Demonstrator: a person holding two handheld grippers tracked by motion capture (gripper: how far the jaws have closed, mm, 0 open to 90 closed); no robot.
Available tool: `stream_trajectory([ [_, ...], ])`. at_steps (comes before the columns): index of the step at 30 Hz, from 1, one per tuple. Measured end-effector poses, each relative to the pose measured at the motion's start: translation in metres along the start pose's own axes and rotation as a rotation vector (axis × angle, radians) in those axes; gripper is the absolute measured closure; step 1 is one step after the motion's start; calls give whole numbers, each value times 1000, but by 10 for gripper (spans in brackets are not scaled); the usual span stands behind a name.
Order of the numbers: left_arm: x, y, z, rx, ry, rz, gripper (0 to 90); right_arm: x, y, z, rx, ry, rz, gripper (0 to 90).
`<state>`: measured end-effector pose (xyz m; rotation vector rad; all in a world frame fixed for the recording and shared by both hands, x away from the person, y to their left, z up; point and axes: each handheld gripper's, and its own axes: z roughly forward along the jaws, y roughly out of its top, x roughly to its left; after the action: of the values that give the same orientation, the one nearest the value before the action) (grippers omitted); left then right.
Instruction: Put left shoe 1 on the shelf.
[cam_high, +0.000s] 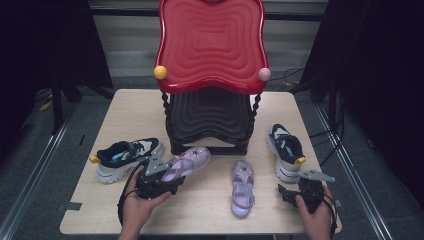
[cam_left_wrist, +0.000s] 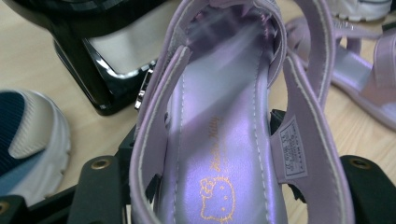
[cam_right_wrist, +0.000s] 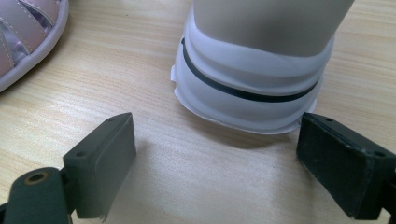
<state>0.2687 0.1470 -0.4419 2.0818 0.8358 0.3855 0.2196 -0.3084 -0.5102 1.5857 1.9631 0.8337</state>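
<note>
Purple sandal (cam_high: 187, 162) in left gripper (cam_high: 167, 182), near stand (cam_high: 207, 120).

Two lilac sandals (cam_high: 186, 165) (cam_high: 242, 187); two navy-white sneakers (cam_high: 127, 156) (cam_high: 286, 150); one two-tier rack (cam_high: 210, 75); one table (cam_high: 130, 110).

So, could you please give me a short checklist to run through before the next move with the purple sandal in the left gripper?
1. Left gripper shut on the held sandal: ok, jaws flank its heel sides.
2. Grip firm enough to carry: cannot tell.
3. Second sandal lies apart on the table: ok.
4. Right gripper open, holding nothing: ok.
5. White sneaker heel just ahead of the right gripper, untouched: ok.
6. Shoe rack lower shelf free: cannot tell.
</note>
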Motion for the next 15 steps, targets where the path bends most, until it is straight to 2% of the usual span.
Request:
stream_trajectory([
  [8,-2,16,-7,-30,27,-23,375,0,0,0,0,0,0,113],
  [15,-1,26,-4,-57,57,-49,375,0,0,0,0,0,0,113],
])
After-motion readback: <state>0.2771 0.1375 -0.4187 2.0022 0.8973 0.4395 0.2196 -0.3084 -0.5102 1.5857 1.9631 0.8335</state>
